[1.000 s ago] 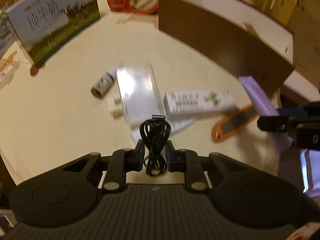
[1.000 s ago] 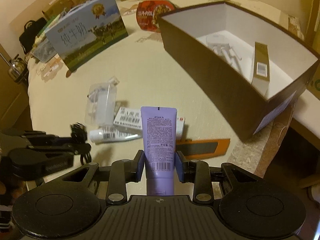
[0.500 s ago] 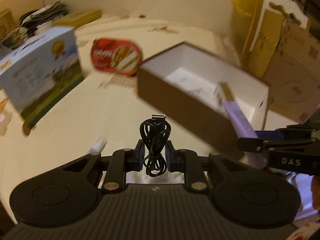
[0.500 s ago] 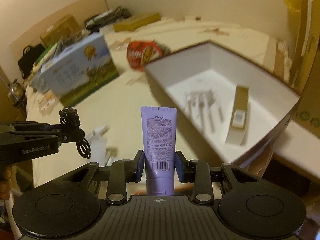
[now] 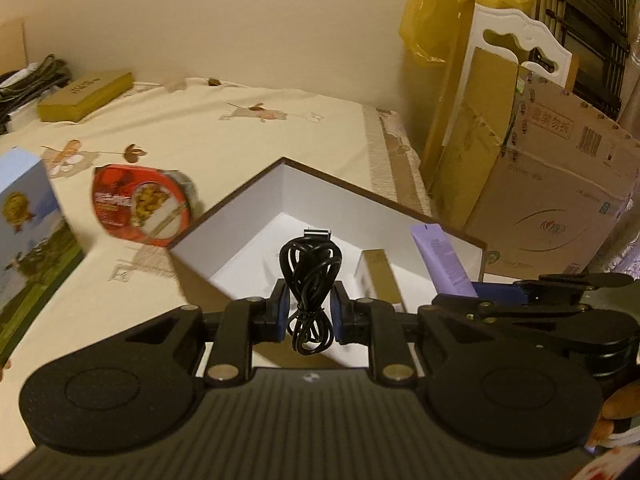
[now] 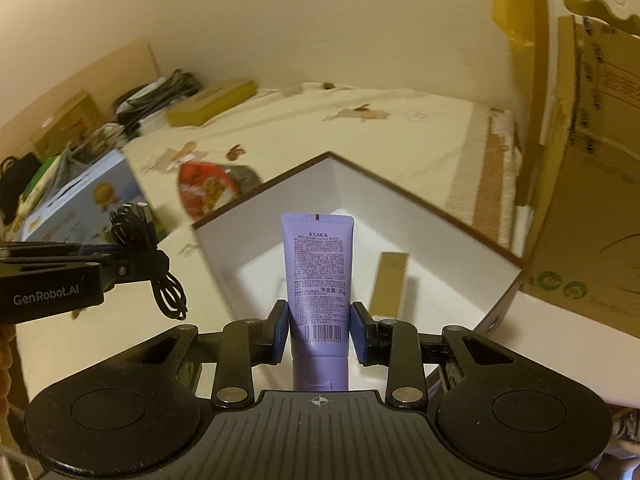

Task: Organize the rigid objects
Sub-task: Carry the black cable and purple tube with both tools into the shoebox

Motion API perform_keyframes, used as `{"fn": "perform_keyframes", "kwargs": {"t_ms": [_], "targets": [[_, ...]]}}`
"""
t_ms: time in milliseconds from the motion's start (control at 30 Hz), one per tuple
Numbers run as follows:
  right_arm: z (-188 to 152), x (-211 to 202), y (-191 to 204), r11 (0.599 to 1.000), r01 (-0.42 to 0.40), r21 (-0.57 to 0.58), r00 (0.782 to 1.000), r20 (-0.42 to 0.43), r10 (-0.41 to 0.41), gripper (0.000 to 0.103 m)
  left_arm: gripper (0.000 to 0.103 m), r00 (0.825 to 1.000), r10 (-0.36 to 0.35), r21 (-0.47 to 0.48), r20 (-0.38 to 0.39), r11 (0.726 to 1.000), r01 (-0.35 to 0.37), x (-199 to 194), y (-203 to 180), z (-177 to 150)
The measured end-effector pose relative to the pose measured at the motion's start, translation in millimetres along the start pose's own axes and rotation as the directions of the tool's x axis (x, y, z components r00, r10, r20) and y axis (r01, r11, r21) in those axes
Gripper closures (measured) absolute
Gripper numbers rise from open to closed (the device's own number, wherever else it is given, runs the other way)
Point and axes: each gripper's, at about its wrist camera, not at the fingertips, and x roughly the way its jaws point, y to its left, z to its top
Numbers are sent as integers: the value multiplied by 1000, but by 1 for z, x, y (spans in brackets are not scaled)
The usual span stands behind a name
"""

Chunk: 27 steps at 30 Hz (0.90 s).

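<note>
My left gripper (image 5: 308, 312) is shut on a coiled black cable (image 5: 311, 276), which stands up between the pads. My right gripper (image 6: 319, 334) is shut on a purple tube (image 6: 318, 276), held upright with its printed side toward the camera. Both hang just in front of a brown box with a white inside (image 5: 240, 236), open at the top. A gold carton (image 6: 390, 284) lies inside the box (image 6: 432, 236). In the left wrist view the right gripper (image 5: 460, 292) with the purple tube (image 5: 442, 260) shows at the right. In the right wrist view the left gripper (image 6: 132, 264) and cable (image 6: 148, 256) show at the left.
A red round tin (image 5: 138, 210) and a blue-and-green carton (image 5: 28, 240) stand left of the box on the cream tablecloth (image 5: 240, 132). A flat gold box (image 5: 84, 96) lies far back. Large cardboard boxes (image 5: 552, 200) and a yellow bag (image 5: 452, 12) crowd the right side.
Both grippers have risen and swung from the loose items on the cloth toward the open box, each still holding its object. The box interior now fills the middle of both views.
</note>
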Motion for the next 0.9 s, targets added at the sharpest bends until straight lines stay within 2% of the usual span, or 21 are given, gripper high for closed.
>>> {"fn": "perform_keyframes", "kwargs": {"t_ms": [433, 900], "targets": [[19, 52, -53, 990, 130, -60, 989, -67, -133, 74, 86, 996, 7, 16, -94, 1000, -6, 77, -28, 16], [13, 87, -79, 984, 172, -52, 973, -145, -178, 73, 86, 989, 16, 62, -145, 998, -7, 129, -50, 21]]}}
